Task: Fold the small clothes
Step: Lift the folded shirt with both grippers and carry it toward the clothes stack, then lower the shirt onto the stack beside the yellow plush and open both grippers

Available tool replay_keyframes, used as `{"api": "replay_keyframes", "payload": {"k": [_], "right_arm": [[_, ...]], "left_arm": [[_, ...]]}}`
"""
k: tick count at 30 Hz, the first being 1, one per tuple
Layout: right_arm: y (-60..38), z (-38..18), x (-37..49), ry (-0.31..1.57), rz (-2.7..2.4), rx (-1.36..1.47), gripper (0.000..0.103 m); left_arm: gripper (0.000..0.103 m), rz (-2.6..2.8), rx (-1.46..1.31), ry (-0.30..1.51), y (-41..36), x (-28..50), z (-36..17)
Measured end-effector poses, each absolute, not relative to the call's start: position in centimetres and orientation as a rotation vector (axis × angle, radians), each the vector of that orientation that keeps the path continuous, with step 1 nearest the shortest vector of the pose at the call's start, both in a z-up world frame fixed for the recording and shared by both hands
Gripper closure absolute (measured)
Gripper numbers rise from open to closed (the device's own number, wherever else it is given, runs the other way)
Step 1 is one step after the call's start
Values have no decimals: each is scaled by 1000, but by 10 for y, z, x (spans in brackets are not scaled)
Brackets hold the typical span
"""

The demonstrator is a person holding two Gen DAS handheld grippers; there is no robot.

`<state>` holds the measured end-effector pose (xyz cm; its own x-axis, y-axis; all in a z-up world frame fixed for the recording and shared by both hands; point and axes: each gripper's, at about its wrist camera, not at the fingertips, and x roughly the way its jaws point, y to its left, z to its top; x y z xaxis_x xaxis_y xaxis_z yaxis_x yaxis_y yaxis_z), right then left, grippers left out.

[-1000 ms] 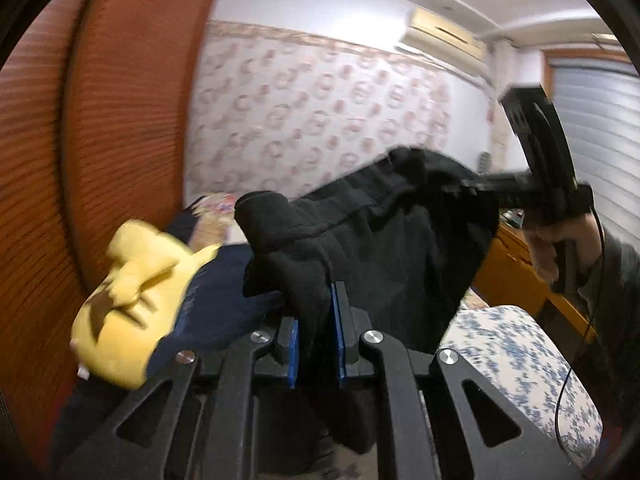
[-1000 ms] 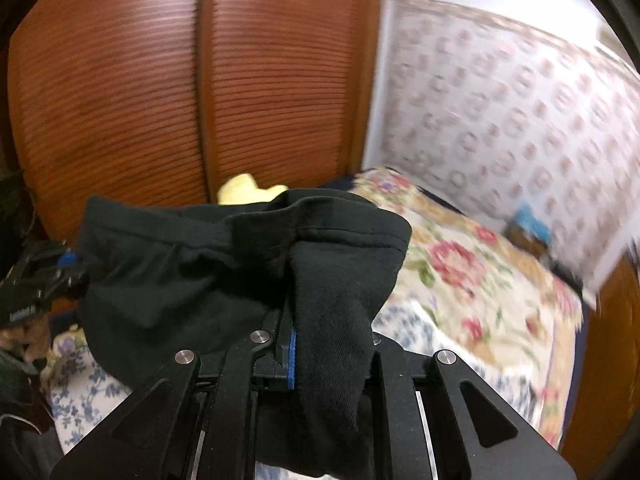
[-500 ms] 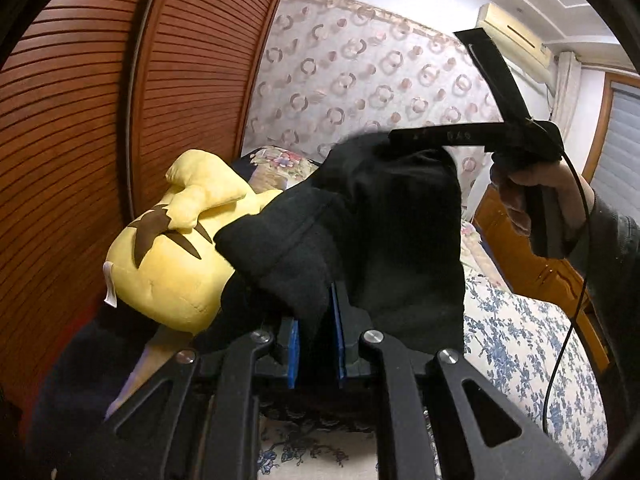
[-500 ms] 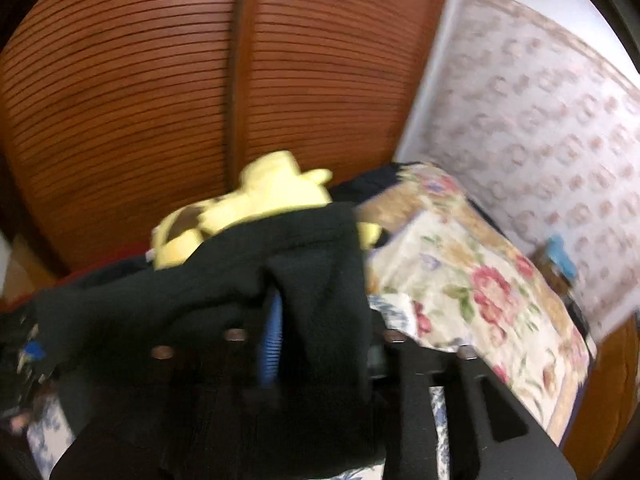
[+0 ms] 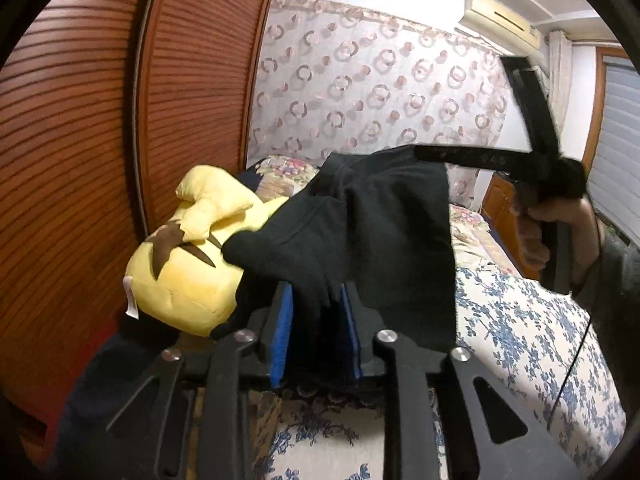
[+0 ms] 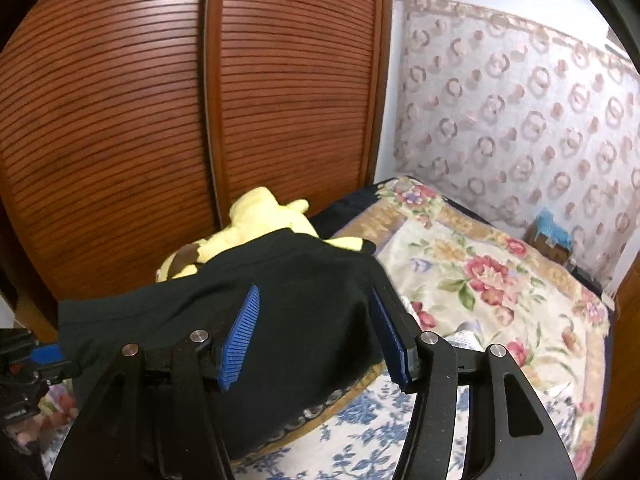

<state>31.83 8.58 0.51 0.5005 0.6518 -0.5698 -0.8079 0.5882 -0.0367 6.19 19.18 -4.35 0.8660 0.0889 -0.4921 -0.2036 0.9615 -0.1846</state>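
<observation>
A: We note the black garment (image 5: 384,240) hanging over the flowered bedspread (image 5: 516,320), just beside the yellow plush toy (image 5: 188,264). Left gripper (image 5: 316,316): jaws opening, cloth between the blue pads, barely pinched.

B: Right gripper (image 6: 316,328): jaws opening, wide apart, garment draped over them, not clamped.

A: We judge this the release. Best we lower both ends level onto the bedspread, clear of the toy, before letting go.

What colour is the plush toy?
Yellow with brown marks; the plush toy shows best in the left wrist view.
</observation>
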Motion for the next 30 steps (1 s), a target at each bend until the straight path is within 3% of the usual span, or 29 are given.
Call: {"api": "replay_keyframes", "payload": {"k": [3, 8, 20, 30], "right_arm": [[91, -4, 319, 571, 909, -318, 45], [106, -36, 341, 679, 861, -347, 44], [12, 1, 273, 571, 787, -249, 43], [-99, 12, 188, 512, 621, -173, 21]], "left_arm": [[61, 156, -210, 488, 185, 54, -35], [46, 140, -172, 466, 175, 49, -24], [45, 93, -88, 482, 137, 52, -17], [45, 5, -33, 460, 83, 53, -5]]}}
